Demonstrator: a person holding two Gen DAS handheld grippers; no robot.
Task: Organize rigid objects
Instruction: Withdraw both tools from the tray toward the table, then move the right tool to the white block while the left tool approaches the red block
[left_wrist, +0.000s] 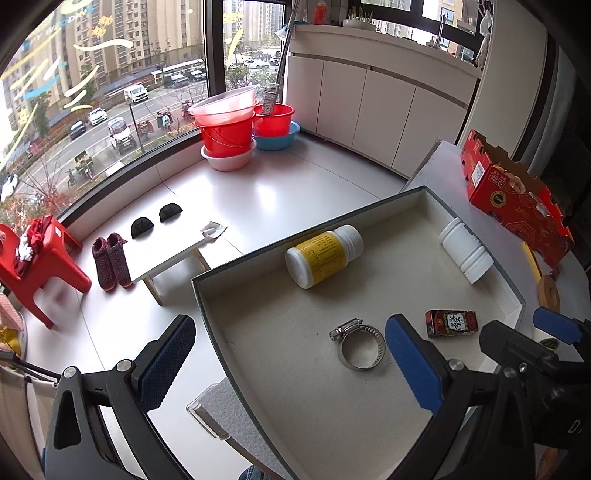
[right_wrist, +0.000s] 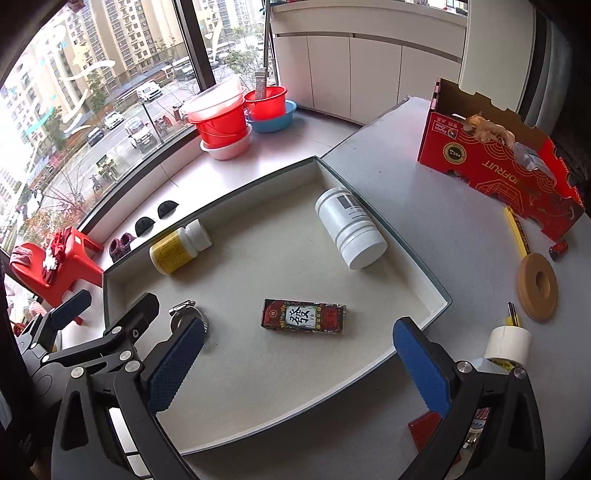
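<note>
Left view: left gripper (left_wrist: 291, 363) nearest, jaws spread wide and empty over the tray (left_wrist: 207, 310); hose clamp (left_wrist: 357, 343) lies flat beside 1 pad.
Tray load: yellow-label bottle (left_wrist: 323, 255), white jar (left_wrist: 466, 248) on their sides, likely gathered for sorting.
Right view: right gripper (right_wrist: 299, 363) released, empty above the small printed box (right_wrist: 303, 316).

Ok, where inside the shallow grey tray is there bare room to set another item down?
The near half of the grey tray, below the red printed box, is bare. The centre, between the yellow-labelled bottle and white jar, is free too. The metal hose clamp crowds the left.
</note>
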